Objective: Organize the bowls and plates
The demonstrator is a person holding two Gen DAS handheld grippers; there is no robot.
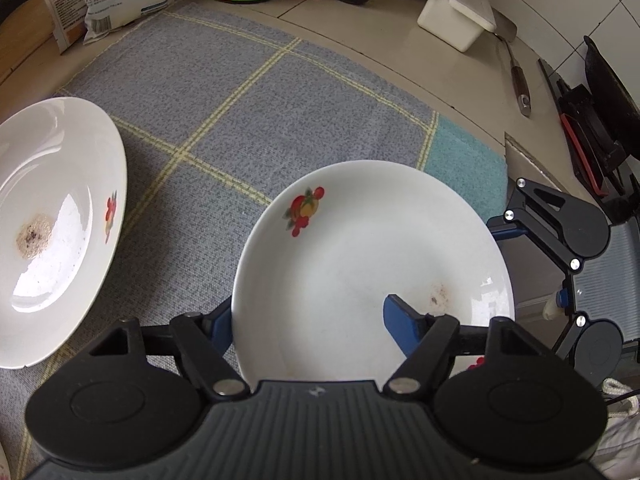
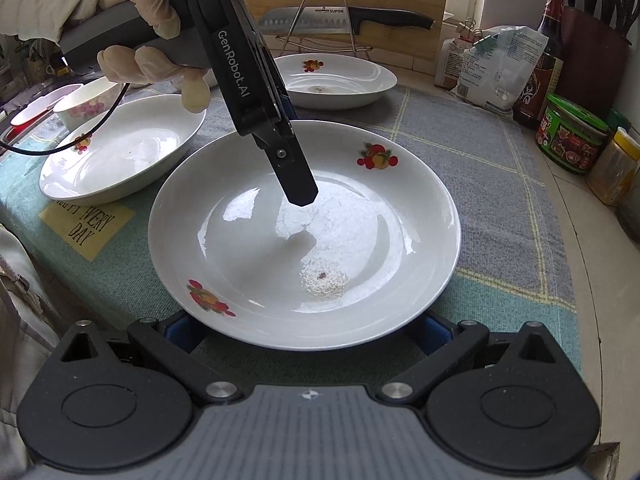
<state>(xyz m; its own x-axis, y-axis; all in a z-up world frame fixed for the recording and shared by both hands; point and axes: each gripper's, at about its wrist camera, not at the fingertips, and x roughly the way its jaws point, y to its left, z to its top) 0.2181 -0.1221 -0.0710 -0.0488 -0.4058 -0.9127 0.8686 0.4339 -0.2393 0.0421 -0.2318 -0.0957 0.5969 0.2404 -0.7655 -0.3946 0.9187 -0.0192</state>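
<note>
Barely started, no stacking yet; left hand-held gripper (image 1: 306,310) half-open astride rim of plate (image 2: 304,236), unclamped; right hand-held gripper (image 2: 306,332) wide open, empty

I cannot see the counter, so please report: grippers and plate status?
Left hand-held gripper open astride middle plate rim. Right hand-held gripper open at near rim. Nothing blocking.
</note>
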